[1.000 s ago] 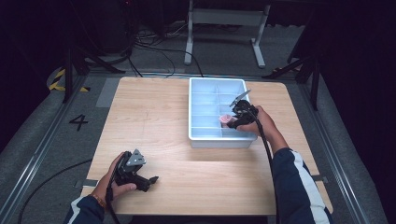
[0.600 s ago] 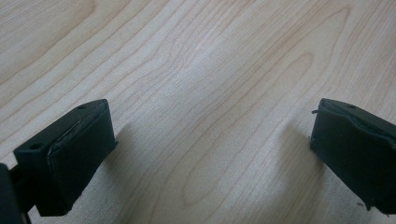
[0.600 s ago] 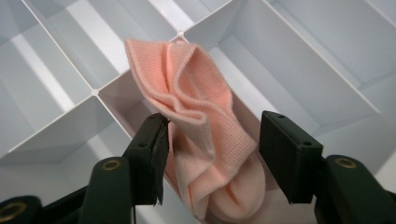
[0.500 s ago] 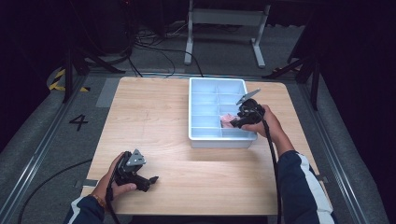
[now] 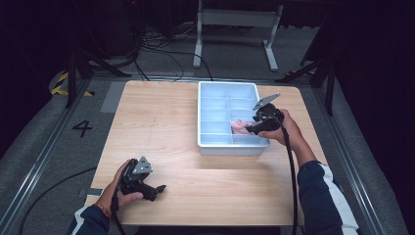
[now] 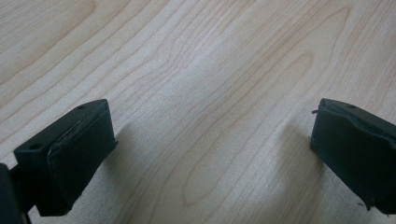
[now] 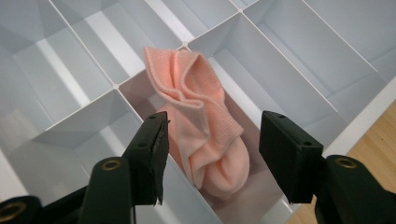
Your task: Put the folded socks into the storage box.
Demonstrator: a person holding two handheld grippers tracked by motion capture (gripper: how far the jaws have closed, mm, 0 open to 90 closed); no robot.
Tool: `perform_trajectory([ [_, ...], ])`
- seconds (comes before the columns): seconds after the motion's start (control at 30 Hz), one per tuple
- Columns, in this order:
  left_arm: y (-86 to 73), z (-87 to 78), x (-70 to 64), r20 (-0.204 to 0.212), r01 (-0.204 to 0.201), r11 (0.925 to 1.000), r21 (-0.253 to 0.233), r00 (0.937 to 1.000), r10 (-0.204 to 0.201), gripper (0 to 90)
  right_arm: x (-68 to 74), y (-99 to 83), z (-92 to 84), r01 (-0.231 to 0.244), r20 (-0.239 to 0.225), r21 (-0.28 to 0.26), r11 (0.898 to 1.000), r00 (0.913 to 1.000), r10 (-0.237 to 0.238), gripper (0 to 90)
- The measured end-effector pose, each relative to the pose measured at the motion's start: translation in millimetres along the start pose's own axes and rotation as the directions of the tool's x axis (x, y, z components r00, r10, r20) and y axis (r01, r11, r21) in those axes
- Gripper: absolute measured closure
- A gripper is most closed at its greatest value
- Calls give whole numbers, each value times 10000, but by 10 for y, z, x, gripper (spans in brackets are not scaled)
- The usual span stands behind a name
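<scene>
Over at the far right of the wooden table [image 5: 161, 122], the right gripper [image 5: 248, 129] has slid a touch outward from where it sat a second ago, now poised above the near right part of the pale blue divided tray [image 5: 208, 120]. Its jaws are spread wide, nothing between them. Down in the near left corner, the left gripper [image 5: 159, 188] hasn't budged across all three looks; its jaws stand well apart over bare wood grain, gripping nothing.

And there's the sock [image 7: 205, 126]! Peach-pink, ribbed knit, crumpled and folded on itself, lying in one of the tray's long compartments on the right-hand column, second from the near end as the high view has it. From the right gripper view, the sock lies below and between the two black jaws, its cuff end lifted up against the divider crossing, its rounded end bunched down near the tray floor.

From above, the sock [image 5: 239, 126] is just a small pink patch, partly covered by the gripper. Whether the jaws touch the fabric I cannot tell. The tray's far compartments run off the top of the right gripper view.
</scene>
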State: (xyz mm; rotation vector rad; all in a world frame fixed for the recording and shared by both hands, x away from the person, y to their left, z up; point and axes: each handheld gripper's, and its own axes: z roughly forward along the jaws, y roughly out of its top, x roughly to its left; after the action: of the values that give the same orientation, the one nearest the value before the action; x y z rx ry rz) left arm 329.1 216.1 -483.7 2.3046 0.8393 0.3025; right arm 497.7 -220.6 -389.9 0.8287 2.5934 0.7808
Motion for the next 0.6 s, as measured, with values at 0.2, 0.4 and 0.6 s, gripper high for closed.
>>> perform_trajectory([
  [0.2,0,0,0,0,-3,10000,1,10000,3,0,40,-22,-81,160,141,17,9999,9998,-160,419],
  [0.4,-1,2,-3,13,40,10000,-16,10000,-40,1,56,-30,-179,287,270,-168,9994,9992,-282,411],
  [0.6,-1,2,-3,14,42,10000,-16,10000,-42,1,114,-68,-251,488,339,-136,9987,9983,-483,405],
])
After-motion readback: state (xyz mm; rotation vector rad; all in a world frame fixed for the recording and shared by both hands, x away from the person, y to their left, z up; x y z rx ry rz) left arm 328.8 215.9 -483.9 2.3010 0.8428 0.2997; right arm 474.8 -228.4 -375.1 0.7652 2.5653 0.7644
